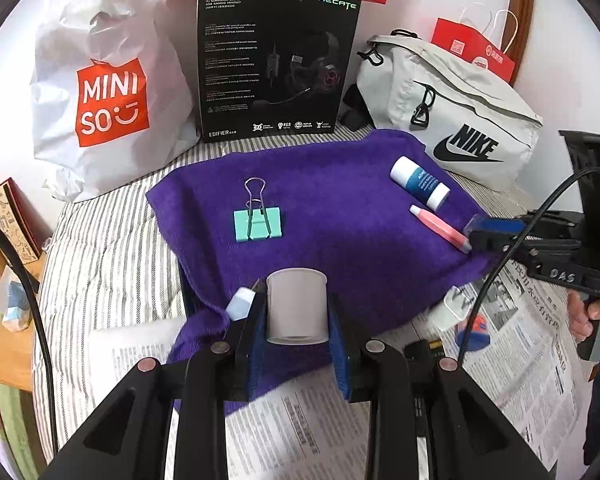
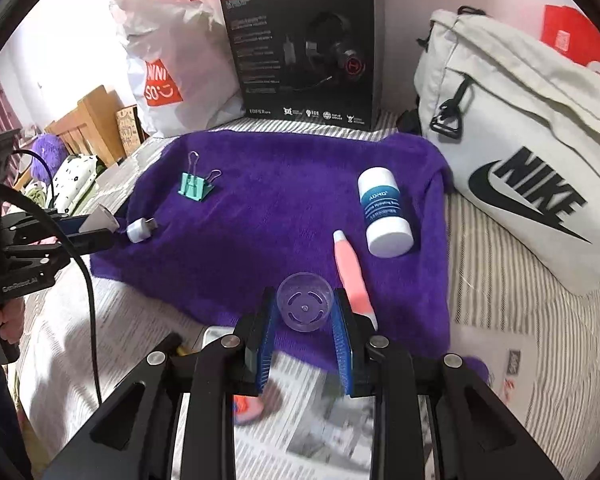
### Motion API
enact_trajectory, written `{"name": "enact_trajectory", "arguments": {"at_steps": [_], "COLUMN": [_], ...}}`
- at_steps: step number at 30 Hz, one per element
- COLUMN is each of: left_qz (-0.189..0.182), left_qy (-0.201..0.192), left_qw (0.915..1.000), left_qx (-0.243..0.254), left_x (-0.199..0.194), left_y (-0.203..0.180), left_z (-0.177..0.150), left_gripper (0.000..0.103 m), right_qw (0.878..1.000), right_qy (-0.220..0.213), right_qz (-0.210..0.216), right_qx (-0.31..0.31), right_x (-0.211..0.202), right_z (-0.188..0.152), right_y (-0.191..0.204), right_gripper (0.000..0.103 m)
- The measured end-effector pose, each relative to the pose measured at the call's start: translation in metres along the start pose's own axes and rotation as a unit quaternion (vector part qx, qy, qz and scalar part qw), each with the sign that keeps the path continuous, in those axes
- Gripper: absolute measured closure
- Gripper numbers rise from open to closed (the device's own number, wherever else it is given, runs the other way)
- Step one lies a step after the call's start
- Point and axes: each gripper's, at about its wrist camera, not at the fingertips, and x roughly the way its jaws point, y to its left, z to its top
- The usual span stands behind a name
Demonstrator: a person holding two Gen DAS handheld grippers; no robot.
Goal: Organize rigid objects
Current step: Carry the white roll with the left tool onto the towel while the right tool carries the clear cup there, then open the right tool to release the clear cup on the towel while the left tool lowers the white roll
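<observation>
Centrally: white cylindrical tape roll (image 1: 296,306) clamped between left gripper (image 1: 296,320) jaws above purple fleece towel (image 1: 340,208); light, stiff, best squeezed across outer wall. Likewise small clear plastic cup (image 2: 305,302), light, slippery, crushable, pinched by right gripper (image 2: 305,312).

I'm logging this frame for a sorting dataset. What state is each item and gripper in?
left gripper: shut on white roll
white roll: upright, held
right gripper: shut on clear plastic cup
clear plastic cup: tipped, mouth facing camera
binder clip: closed, on purple towel
blue-and-white bottle: capped, lying down
pink tube: lying down
</observation>
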Motion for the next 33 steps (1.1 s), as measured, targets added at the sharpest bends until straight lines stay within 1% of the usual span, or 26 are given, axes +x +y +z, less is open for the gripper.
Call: {"name": "enact_trajectory", "arguments": {"at_steps": [4, 8, 12, 22, 25, 29, 31, 32, 33], "left_qz": [0.003, 0.004, 0.007, 0.009, 0.010, 0.015, 0.010, 0.009, 0.008], "left_qy": [0.004, 0.010, 0.016, 0.020, 0.023, 0.032, 0.034, 0.036, 0.037], "left_qw": [1.0000, 0.9999, 0.9999, 0.9997, 0.9997, 0.9994, 0.9993, 0.9993, 0.9993], "left_qx": [-0.001, 0.004, 0.003, -0.006, -0.008, -0.005, -0.007, -0.008, -0.008], "left_x": [0.008, 0.016, 0.023, 0.036, 0.041, 0.053, 0.058, 0.061, 0.063], "left_y": [0.003, 0.005, 0.008, 0.020, 0.023, 0.023, 0.023, 0.023, 0.023], "left_z": [0.006, 0.010, 0.013, 0.023, 0.027, 0.033, 0.036, 0.037, 0.038], "left_gripper": [0.075, 0.075, 0.075, 0.075, 0.075, 0.075, 0.075, 0.075, 0.075], "right_qw": [1.000, 1.000, 0.999, 0.999, 0.999, 0.999, 0.999, 0.999, 0.999], "right_qy": [0.018, 0.031, 0.039, 0.043, 0.042, 0.035, 0.029, 0.025, 0.022], "right_qz": [0.004, -0.001, 0.002, 0.019, 0.023, 0.012, 0.017, 0.020, 0.018], "right_qx": [0.001, 0.004, 0.004, 0.008, 0.013, 0.005, 0.011, 0.013, 0.015], "right_x": [0.021, 0.033, 0.042, 0.045, 0.044, 0.038, 0.030, 0.027, 0.023], "right_z": [0.004, 0.003, 0.001, 0.001, 0.001, -0.002, -0.003, -0.004, -0.005], "right_y": [-0.004, -0.009, -0.010, -0.012, -0.014, -0.013, -0.016, -0.017, -0.017], "right_gripper": [0.076, 0.076, 0.076, 0.076, 0.075, 0.067, 0.058, 0.055, 0.054]}}
